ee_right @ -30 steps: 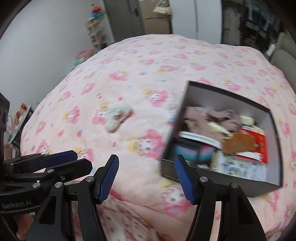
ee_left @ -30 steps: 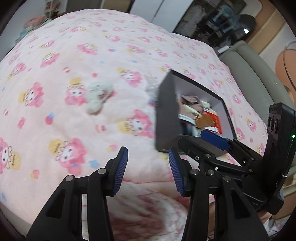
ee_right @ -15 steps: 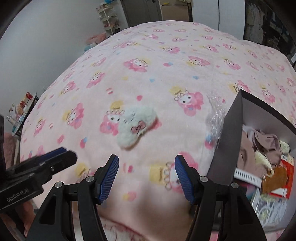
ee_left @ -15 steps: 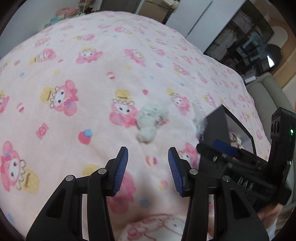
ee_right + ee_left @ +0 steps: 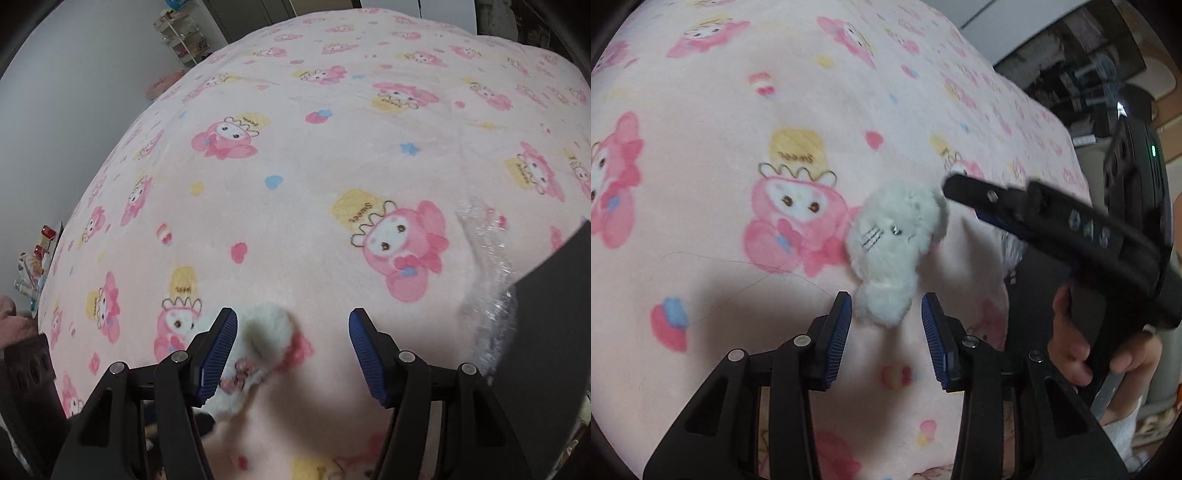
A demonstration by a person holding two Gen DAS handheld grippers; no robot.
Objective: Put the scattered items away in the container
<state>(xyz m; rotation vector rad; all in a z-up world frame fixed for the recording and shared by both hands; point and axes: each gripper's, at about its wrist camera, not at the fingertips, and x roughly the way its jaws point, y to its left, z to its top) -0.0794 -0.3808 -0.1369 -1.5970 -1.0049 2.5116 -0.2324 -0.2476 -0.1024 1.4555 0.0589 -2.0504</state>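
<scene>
I held the left gripper [image 5: 886,325] nearer: jaws wide, the plush toy [image 5: 897,247] lying lengthwise directly ahead between them. Right gripper [image 5: 293,350] jaws wide, empty.

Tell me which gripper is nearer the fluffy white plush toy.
Left. The left gripper has its open fingers on either side of the plush toy, at its near end. The right gripper, also open, reaches in beside the toy's far end, mostly off to one side.
</scene>
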